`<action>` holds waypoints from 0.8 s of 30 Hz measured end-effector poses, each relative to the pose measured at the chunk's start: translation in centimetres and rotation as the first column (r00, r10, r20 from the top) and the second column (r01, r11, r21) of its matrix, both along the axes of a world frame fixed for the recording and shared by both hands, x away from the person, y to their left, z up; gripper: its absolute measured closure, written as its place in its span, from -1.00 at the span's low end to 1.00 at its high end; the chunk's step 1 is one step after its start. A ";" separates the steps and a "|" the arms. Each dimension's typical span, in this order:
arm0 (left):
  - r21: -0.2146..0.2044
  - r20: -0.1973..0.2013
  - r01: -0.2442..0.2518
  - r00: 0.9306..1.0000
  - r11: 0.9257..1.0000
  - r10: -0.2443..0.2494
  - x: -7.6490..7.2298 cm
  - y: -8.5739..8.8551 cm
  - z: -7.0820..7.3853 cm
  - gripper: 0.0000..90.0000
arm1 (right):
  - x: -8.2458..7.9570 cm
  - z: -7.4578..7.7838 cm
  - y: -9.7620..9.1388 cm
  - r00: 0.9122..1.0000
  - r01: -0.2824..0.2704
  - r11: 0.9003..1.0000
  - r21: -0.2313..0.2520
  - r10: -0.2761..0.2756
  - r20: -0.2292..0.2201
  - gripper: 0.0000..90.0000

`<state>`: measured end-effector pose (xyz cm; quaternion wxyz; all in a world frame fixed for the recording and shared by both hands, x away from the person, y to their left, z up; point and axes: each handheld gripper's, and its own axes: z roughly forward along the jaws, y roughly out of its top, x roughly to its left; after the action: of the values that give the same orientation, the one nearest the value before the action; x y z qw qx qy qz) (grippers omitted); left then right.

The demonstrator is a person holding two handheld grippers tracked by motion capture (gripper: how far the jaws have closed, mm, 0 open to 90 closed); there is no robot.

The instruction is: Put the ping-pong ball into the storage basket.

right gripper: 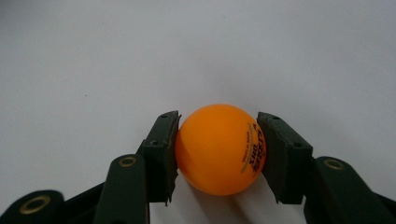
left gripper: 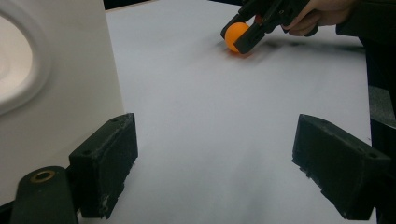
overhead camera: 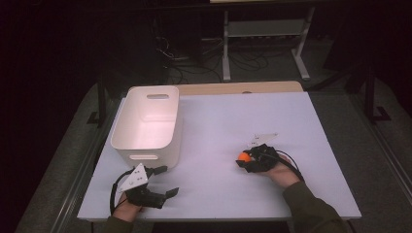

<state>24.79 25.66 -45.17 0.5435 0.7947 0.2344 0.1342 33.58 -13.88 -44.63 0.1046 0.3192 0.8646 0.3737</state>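
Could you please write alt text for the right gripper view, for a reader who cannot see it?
An orange ball with small printed lettering sits clamped between the right gripper's two black jaws, which rise from the bottom edge. Behind it lies a plain white table.

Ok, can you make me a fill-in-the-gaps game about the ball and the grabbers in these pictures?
1. The ball squeezed by the right gripper is coloured ____.
2. The jaws of the left gripper stand ____, with nothing between them.
3. The white bin sits on the table just ahead of the ____ gripper.
4. The ball is not in the bin; it is down by the ____.

Missing words: orange; open; left; table
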 end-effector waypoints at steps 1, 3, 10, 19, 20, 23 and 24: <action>0.000 0.000 0.000 1.000 1.000 0.000 0.0 0.0 0.0 -0.69 | 0.0 0.1 0.0 1.000 0.001 1.000 0.003 -0.001 0.001 0.10; 0.000 0.000 0.000 1.000 1.000 0.000 0.0 0.0 0.0 -0.69 | 0.0 0.2 0.0 1.000 0.002 1.000 0.008 -0.002 -0.001 0.10; 0.002 0.001 0.000 1.000 1.000 0.000 0.0 0.0 0.0 -0.69 | -0.2 0.7 0.2 1.000 -0.006 1.000 0.027 0.006 0.006 0.09; 0.003 0.002 0.000 1.000 1.000 0.000 0.0 0.0 0.0 -0.69 | -0.4 1.2 0.5 1.000 -0.017 0.999 0.035 0.017 0.011 0.10; 0.003 0.001 0.001 1.000 1.000 -0.001 0.0 0.0 0.0 -0.69 | -0.4 1.3 0.6 1.000 -0.017 0.999 0.037 0.017 0.013 0.10; 0.005 0.001 0.001 1.000 1.000 -0.001 0.0 0.0 0.0 -0.69 | -0.4 1.5 0.7 1.000 -0.021 0.999 0.043 0.021 0.015 0.09; 0.005 0.001 0.001 1.000 1.000 -0.001 0.0 0.0 0.0 -0.69 | -0.4 1.5 0.7 1.000 -0.021 0.999 0.043 0.021 0.015 0.09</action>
<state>24.82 25.65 -45.17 0.5419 0.7961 0.2333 0.1349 33.16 -13.16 -43.15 0.1001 0.3096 0.8588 0.3957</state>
